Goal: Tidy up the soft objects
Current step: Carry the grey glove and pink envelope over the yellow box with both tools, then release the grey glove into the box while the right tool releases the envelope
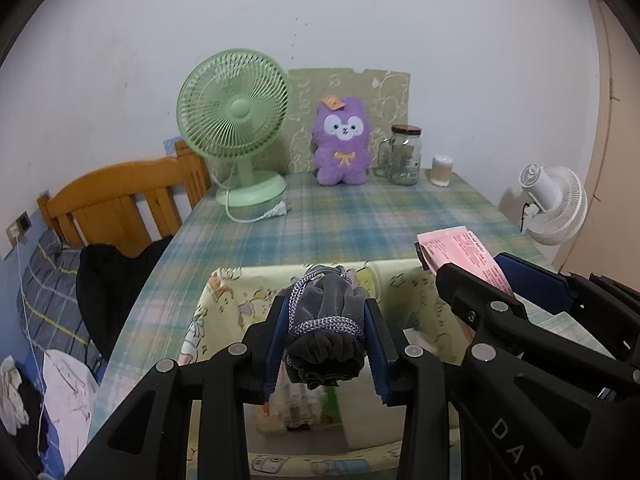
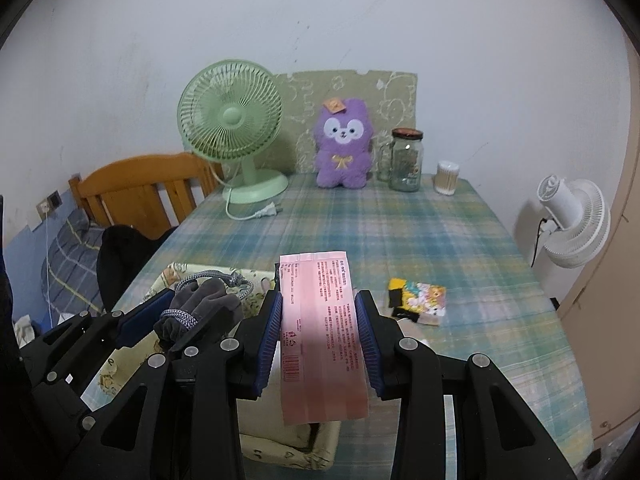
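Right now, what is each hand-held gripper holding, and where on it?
Left hand-held gripper: grey drawstring pouch, clamped across its cord-wrapped middle. Right hand-held gripper: pink packet, pinched by its two long side edges.

Right gripper (image 2: 319, 334): blue pads clamped on pink packet (image 2: 320, 340), held upright | Left gripper (image 2: 176, 320): at lower left, gripping grey drawstring pouch (image 2: 204, 308) | Below both: pale patterned fabric basket (image 2: 288, 444) on plaid tablecloth (image 2: 400, 232) | Right of packet: small colourful pouch (image 2: 418, 300) | Far edge: green fan (image 2: 232, 120), purple plush (image 2: 344, 144), glass jar (image 2: 406, 160)
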A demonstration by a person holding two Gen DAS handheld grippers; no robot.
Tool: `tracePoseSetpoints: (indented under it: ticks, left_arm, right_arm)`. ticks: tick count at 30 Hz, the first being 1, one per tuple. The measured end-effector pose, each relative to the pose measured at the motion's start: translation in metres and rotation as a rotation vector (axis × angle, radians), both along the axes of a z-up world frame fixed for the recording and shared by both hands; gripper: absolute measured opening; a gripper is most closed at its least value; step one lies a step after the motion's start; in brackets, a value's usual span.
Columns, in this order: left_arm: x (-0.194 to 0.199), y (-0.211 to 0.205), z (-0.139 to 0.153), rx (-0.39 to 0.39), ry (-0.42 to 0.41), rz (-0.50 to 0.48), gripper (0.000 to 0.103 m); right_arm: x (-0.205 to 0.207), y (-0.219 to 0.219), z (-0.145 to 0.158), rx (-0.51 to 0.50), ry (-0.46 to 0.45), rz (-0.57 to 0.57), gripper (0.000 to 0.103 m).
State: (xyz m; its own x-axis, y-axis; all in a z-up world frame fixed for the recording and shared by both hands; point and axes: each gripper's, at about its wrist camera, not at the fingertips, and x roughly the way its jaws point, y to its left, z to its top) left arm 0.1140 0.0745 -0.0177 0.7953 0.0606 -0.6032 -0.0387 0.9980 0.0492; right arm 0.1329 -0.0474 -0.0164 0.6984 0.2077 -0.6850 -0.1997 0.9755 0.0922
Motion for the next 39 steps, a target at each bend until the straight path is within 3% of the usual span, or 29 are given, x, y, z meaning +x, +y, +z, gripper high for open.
tracePoseSetpoints:
  ticks: [14, 15, 18, 19, 32, 35, 39]
  left_arm:
    - [0.019, 0.033, -0.024, 0.021, 0.074, 0.074, 0.041]
    - [0.02, 0.035, -0.026, 0.02, 0.079, 0.078, 0.042]
    - [0.02, 0.04, -0.029, 0.017, 0.09, 0.09, 0.064]
    - [0.02, 0.041, -0.029, 0.017, 0.09, 0.092, 0.066]
    - [0.014, 0.046, -0.029, -0.034, 0.114, 0.033, 0.079]
    - [0.013, 0.046, -0.028, -0.044, 0.115, 0.03, 0.081]
    - [0.011, 0.044, -0.027, -0.054, 0.115, 0.024, 0.085]
  right_arm:
    - [0.018, 0.032, -0.023, -0.027, 0.069, 0.063, 0.041]
    - [0.019, 0.034, -0.024, -0.028, 0.073, 0.068, 0.041]
    - [0.021, 0.04, -0.028, -0.026, 0.083, 0.081, 0.041]
    - [0.022, 0.042, -0.029, -0.026, 0.086, 0.085, 0.041]
    - [0.03, 0.051, -0.038, -0.004, 0.11, 0.115, 0.042]
    - [0.031, 0.052, -0.038, 0.007, 0.113, 0.127, 0.047]
    - [0.03, 0.05, -0.037, 0.005, 0.105, 0.121, 0.068]
